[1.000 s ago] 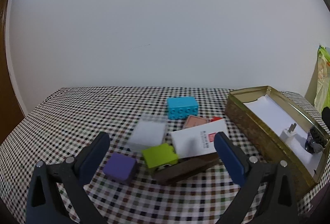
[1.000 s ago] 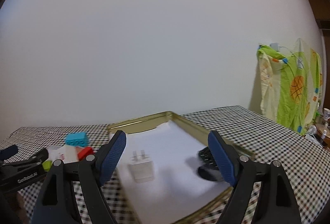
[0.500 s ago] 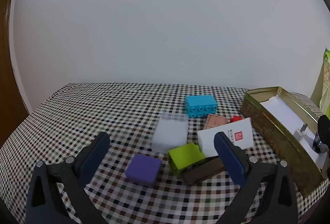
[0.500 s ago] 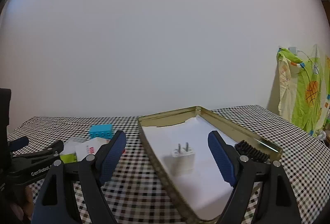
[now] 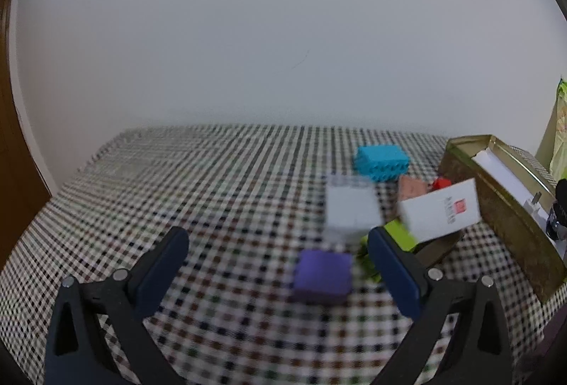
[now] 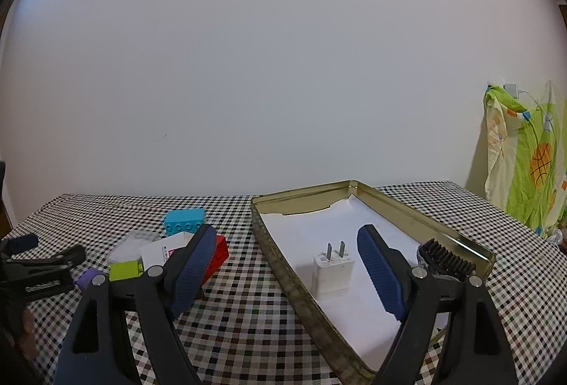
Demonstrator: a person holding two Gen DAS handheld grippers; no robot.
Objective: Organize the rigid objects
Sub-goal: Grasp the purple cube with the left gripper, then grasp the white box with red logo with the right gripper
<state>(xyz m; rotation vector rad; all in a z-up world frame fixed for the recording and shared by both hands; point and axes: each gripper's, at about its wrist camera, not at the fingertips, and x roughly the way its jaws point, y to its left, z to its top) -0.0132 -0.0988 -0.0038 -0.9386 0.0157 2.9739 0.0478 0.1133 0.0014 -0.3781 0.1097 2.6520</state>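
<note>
Both tongs gape wide and hold nothing: the left tongs (image 5: 276,264) hover over the purple block (image 5: 323,275) on the checkered table (image 5: 212,193), the right tongs (image 6: 287,273) over the gold tin (image 6: 389,199) holding a white charger (image 6: 333,273).

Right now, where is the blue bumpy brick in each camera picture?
Left wrist view: the blue toy brick lies right of centre on the checked cloth, behind the cluttered pile, left of the gold tin.
Right wrist view: the blue toy brick lies left of centre, at the back of the pile, again left of the gold tin.
Shared landmark: the gold tin, with a white charger plug inside.
</note>
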